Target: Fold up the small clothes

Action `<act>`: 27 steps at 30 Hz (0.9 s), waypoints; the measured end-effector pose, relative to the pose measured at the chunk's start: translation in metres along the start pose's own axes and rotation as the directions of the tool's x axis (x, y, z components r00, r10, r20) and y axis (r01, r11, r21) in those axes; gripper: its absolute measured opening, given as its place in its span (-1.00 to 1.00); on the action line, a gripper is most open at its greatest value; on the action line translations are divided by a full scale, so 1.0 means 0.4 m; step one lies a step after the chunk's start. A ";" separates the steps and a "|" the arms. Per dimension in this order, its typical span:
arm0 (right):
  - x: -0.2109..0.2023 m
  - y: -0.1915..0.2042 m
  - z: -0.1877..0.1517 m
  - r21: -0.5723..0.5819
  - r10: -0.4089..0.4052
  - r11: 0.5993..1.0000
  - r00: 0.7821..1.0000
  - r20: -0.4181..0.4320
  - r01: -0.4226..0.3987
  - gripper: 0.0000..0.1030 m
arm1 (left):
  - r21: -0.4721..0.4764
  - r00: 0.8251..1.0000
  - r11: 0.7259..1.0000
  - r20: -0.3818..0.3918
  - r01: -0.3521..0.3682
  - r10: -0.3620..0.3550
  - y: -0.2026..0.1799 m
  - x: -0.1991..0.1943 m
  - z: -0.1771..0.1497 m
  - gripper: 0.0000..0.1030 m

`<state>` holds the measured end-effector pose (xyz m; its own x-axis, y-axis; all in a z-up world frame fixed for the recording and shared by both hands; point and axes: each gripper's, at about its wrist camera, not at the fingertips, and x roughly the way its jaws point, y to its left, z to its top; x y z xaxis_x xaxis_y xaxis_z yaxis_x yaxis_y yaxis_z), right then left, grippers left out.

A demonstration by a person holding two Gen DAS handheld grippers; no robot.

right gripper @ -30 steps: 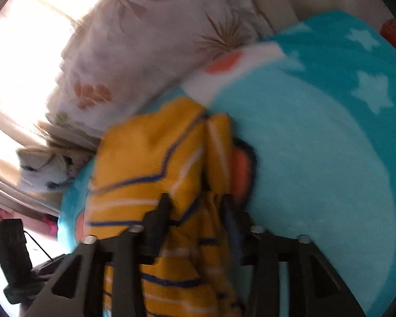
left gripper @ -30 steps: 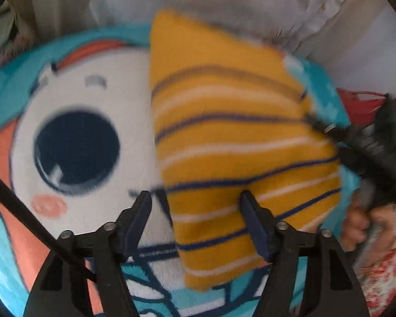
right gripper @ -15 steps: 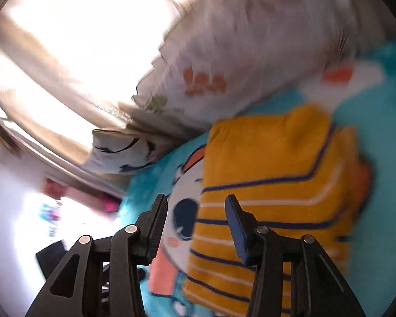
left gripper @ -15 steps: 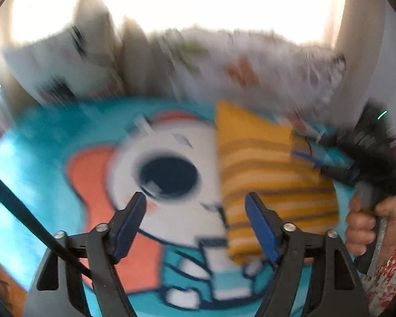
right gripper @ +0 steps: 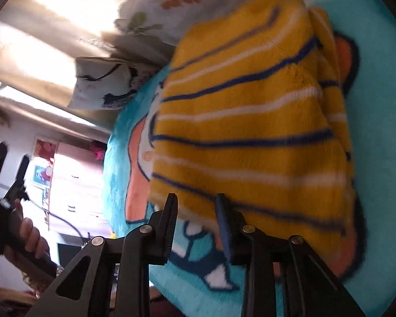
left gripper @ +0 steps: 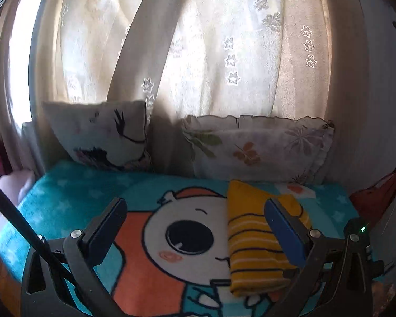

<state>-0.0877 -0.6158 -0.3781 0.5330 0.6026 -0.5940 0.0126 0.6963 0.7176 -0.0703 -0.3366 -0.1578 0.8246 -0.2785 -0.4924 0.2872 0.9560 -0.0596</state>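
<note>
A small yellow garment with blue and white stripes [left gripper: 253,240] lies folded on the right part of a teal cartoon blanket [left gripper: 76,200]. My left gripper [left gripper: 195,227] is open and empty, held back above the blanket, with its right finger in front of the garment. In the right wrist view the garment [right gripper: 250,121] fills the middle. My right gripper [right gripper: 196,211] is open and empty at the garment's near edge, holding nothing.
Two pillows, one with a crane print [left gripper: 100,134] and one floral [left gripper: 256,150], lean against the curtains [left gripper: 224,52] at the back. A red item [left gripper: 375,198] lies at the blanket's right edge. The other hand and gripper [right gripper: 10,211] show at left.
Both grippers have pulled back from the garment. The right gripper let go of its edge. The left camera has risen and now shows the whole blanket, pillows and curtains.
</note>
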 end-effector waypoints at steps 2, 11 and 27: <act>-0.028 0.042 0.027 -0.032 0.023 0.999 0.999 0.049 -0.021 -0.33 | -0.014 0.999 1.000 -0.041 0.006 -0.007 0.003 0.012 -0.011 1.00; 0.120 0.062 0.202 0.040 0.138 0.989 0.985 0.104 -0.143 -0.26 | 0.038 0.979 0.998 -0.199 -0.046 0.053 -0.001 0.037 -0.104 1.00; -0.078 0.040 0.093 0.145 0.047 0.986 0.968 0.247 -0.084 -0.14 | 0.064 0.947 0.991 -0.306 0.120 -0.095 0.064 0.114 -0.124 1.00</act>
<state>-0.0727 -0.6378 -0.3346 0.7255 0.5193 -0.4516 0.0897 0.5792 0.8102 -0.0494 -0.3201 -0.2251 0.6046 -0.3266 -0.7265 0.4151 0.9076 -0.0626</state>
